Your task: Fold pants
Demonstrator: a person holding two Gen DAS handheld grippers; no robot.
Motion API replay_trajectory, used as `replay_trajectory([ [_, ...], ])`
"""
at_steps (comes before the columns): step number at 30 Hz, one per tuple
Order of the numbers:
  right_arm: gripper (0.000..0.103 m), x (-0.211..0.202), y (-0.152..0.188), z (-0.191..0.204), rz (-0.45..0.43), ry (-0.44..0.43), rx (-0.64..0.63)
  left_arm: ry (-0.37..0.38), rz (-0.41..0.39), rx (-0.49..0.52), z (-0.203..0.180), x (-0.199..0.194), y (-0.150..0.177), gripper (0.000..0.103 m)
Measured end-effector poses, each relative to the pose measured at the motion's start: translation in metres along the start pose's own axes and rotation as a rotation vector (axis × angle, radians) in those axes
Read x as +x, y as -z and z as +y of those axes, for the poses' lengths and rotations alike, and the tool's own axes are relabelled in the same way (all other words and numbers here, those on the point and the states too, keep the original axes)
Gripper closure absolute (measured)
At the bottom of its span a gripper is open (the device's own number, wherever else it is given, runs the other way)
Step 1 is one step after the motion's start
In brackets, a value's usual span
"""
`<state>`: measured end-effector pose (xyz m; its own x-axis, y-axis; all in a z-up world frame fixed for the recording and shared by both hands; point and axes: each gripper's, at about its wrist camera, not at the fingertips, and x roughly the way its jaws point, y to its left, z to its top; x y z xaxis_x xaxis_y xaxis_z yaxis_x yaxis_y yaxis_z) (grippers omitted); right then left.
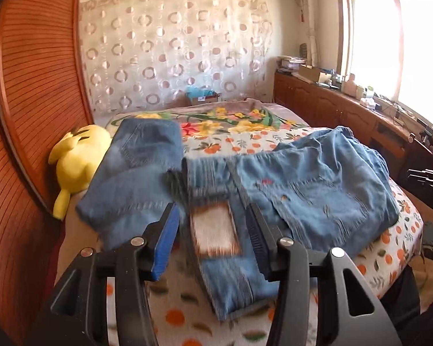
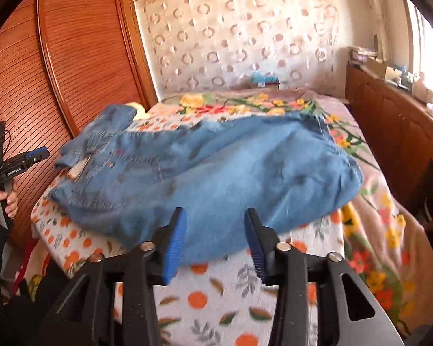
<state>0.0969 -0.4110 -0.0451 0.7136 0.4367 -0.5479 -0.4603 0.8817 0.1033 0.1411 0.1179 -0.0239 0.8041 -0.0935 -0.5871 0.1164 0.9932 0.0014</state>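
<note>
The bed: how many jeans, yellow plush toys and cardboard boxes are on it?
Jeans: 2, one folded, one spread
Yellow plush toy: 1
Cardboard box: 1, at the far end
Total: 4

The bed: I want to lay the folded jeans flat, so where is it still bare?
Free: the floral blanket beyond the jeans, up to the curtain, and the orange-print strip between the jeans and the near edge. Crowded: the middle, under the denim, and the corner with the yellow plush by the wardrobe.
</note>
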Motion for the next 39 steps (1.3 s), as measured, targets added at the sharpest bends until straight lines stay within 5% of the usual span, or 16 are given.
replay_trajectory([
  [4,0.050,0.031,-0.003,0.007,-0.020,0.023,-0.015,-0.004,0.023,0.047,0.000,0.039,-0.021,0.054],
  [14,0.050,0.097,0.001,0.013,0.090,0.091,-0.013,-0.029,0.135,0.059,0.015,0.124,-0.045,0.054],
  [28,0.050,0.102,0.002,0.009,0.084,0.084,-0.005,-0.030,0.179,0.091,0.015,0.137,-0.039,0.054],
  [30,0.050,0.104,0.001,0.008,0.088,0.079,-0.005,-0.021,0.164,0.089,0.014,0.135,-0.038,0.064],
  [33,0.050,0.104,0.001,0.008,0.085,0.079,0.000,0.011,0.168,0.087,0.010,0.133,-0.037,0.098],
  [39,0.050,0.100,0.002,0.001,0.058,0.085,0.033,-0.014,0.084,0.085,0.010,0.097,-0.043,0.099],
])
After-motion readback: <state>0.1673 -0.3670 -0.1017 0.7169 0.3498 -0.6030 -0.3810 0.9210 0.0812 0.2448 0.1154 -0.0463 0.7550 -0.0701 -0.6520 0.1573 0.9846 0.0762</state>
